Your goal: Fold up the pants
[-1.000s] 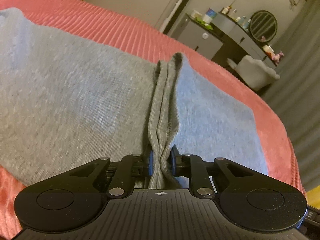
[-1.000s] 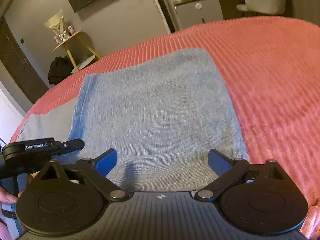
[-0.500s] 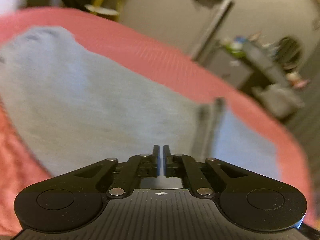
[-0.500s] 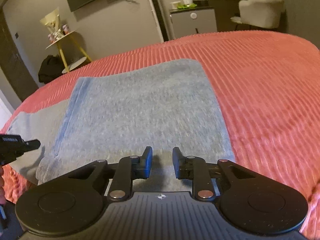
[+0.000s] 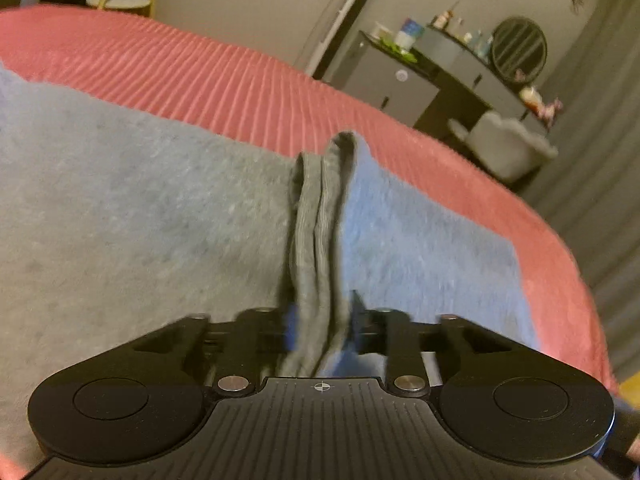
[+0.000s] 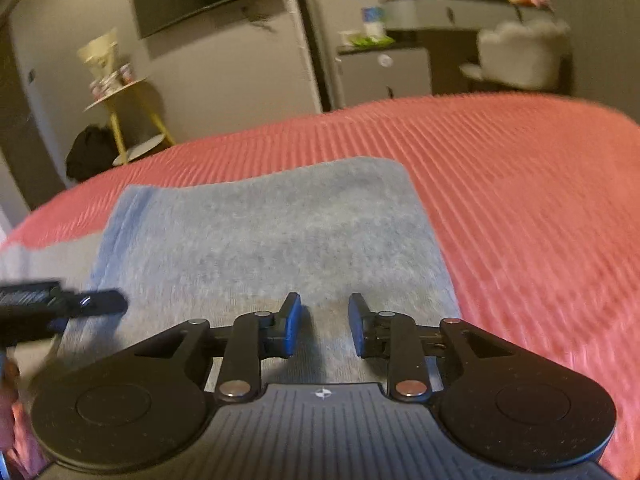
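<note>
The pants (image 5: 140, 220) are a soft grey knit, spread flat across a bed covered by a ribbed coral bedspread (image 5: 240, 88). Such cloth looks light and limp: it should drape and sag from wherever it is lifted, stretch a little under a pull, and carry no shape of its own, so a single pinch would probably drag one corner and leave the rest behind. It seems neither fragile nor slippery, and the rubbery blue pads should bite well on it. The best holds are judged to be the thicker layered edges, a hem or a fold line, taken at two points well apart so that the panel travels evenly. The left gripper (image 5: 320, 328) has such a hold: its jaws stand narrow, pinched on a doubled ridge of fabric that rises between the pads and runs away from the camera up the middle of the cloth, with grey knit lying to either side. In the right wrist view, the right gripper (image 6: 324, 322) sits over the near edge of a squarer folded portion of the pants (image 6: 272, 232). Its jaws have just been opening a little and stand narrow, with a gap between the pads; fabric shows through that gap, but whether the pads press on any of it cannot be told. The left gripper also pokes in at the left edge of that view, just beside the fold.
</note>
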`<state>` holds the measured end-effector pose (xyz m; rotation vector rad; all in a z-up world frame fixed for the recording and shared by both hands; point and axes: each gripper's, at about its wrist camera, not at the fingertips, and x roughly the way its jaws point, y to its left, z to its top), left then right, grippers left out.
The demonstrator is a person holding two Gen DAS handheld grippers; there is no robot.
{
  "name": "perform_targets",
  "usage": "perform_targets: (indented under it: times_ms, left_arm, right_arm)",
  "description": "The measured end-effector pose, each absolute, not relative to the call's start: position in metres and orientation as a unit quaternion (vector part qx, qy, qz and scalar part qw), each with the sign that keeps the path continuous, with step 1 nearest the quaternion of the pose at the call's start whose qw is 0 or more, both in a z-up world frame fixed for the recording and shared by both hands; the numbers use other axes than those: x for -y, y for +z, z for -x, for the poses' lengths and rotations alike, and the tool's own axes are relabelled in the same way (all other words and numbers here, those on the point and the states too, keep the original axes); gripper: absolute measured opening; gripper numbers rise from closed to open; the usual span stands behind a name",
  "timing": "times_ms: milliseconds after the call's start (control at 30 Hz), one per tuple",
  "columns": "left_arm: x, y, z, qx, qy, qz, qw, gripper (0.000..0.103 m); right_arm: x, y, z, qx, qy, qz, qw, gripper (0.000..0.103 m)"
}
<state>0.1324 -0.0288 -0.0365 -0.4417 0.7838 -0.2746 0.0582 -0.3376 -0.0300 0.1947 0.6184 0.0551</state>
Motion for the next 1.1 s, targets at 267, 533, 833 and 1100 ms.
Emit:
perform_targets:
  times_ms: [267,533,833,1100]
  left_arm:
    - [0.0,-0.02,-0.119,-0.341,-0.15,0.263,0.89,0.016]
    - [-0.028,-0.028,-0.126,-0.372,-0.058,0.263,0.888,0.039]
    - [-0.168,0.005,-0.053,-0.249,0.11,0.434,0.859,0.08]
    - [-0.26,-0.056,-0.032,-0.27,0.131,0.538,0.788,0.075]
  right_arm:
    - [0.33,-0.023,-0.06,-0.276,-0.006,-0.059,0.959,0.027]
    - [0.314,-0.02,-0.048,-0.292,0.081,-0.074,0.95,0.054]
    - [0.296,-0.028,-0.046,-0.299,0.069,0.004,0.952,0.057]
    - [0.325,-0.017,-0.045,-0.275,0.125,-0.158,0.94,0.062]
